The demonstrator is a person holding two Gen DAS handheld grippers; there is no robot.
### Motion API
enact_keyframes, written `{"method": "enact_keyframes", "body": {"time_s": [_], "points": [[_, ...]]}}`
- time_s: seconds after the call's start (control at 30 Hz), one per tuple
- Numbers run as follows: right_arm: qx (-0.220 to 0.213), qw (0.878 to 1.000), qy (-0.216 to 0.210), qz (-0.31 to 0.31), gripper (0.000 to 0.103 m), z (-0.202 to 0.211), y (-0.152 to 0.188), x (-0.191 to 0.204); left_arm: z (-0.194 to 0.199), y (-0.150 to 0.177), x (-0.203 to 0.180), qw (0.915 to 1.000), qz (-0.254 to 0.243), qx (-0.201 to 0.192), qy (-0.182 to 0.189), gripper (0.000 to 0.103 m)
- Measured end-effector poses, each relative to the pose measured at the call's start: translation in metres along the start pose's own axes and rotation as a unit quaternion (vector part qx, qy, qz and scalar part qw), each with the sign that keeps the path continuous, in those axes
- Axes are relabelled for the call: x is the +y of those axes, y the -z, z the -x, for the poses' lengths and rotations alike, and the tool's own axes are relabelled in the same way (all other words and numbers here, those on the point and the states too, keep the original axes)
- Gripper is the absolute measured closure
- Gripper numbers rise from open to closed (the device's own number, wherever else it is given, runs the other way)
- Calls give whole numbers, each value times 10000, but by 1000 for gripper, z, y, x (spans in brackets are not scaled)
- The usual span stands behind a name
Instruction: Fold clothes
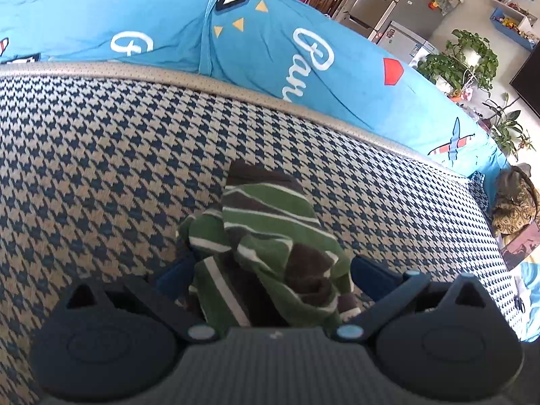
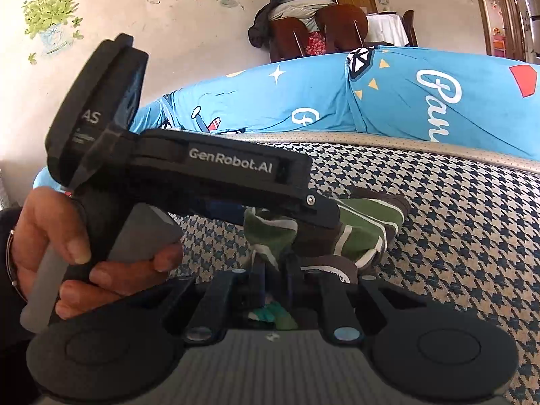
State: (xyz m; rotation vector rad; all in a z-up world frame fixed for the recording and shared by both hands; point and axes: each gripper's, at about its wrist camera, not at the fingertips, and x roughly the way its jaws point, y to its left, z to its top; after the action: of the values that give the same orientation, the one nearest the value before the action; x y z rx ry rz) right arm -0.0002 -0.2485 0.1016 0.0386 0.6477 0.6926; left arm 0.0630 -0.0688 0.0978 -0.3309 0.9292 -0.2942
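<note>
A green, brown and white striped garment [image 1: 270, 222] lies bunched on the houndstooth sofa cushion [image 1: 101, 168]. My left gripper [image 1: 270, 273] stands wide open around the bunch, which fills the gap between its blue fingers [image 1: 368, 276]; I cannot see any pad pressing in. In the right wrist view, the left gripper [image 2: 324, 216] reaches over the garment [image 2: 364, 226], with a person's hand [image 2: 50, 236] on its handle. My right gripper [image 2: 275, 270] is shut on a near fold of the garment, and green cloth shows between its narrow fingers.
A bright blue printed cover [image 1: 168, 23] drapes the sofa back behind the cushion [image 2: 455, 236]. A brown mottled heap [image 1: 516, 202] sits at the cushion's right end. Potted plants [image 1: 465, 57] and a fridge [image 1: 388, 3] stand beyond. A chair piled with clothes [image 2: 303, 10] is behind the sofa.
</note>
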Motion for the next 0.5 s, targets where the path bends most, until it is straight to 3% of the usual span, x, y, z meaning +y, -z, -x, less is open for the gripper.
{"method": "enact_keyframes", "body": {"time_s": [0.13, 0.23, 0.4, 0.43, 0.47, 0.5], "points": [[16, 10000, -49, 77, 89, 0, 0, 1, -1, 4, -4, 10000, -28, 5, 87, 0], [53, 9997, -82, 223, 89, 0, 1, 3, 0, 7, -10, 9998, -221, -9, 28, 19], [38, 9994, 69, 343, 83, 10, -5, -4, -1, 14, -15, 9977, -527, -128, -402, 50], [14, 9995, 104, 309, 74, 15, -6, -7, -1, 15, -16, 9971, -562, -156, -489, 52], [-15, 9995, 148, 266, 56, 21, -7, -10, -2, 16, -16, 9965, -584, -183, -574, 55], [-47, 9995, 217, 214, 48, 26, -8, -14, -1, 16, -16, 9959, -587, -223, -644, 57]]}}
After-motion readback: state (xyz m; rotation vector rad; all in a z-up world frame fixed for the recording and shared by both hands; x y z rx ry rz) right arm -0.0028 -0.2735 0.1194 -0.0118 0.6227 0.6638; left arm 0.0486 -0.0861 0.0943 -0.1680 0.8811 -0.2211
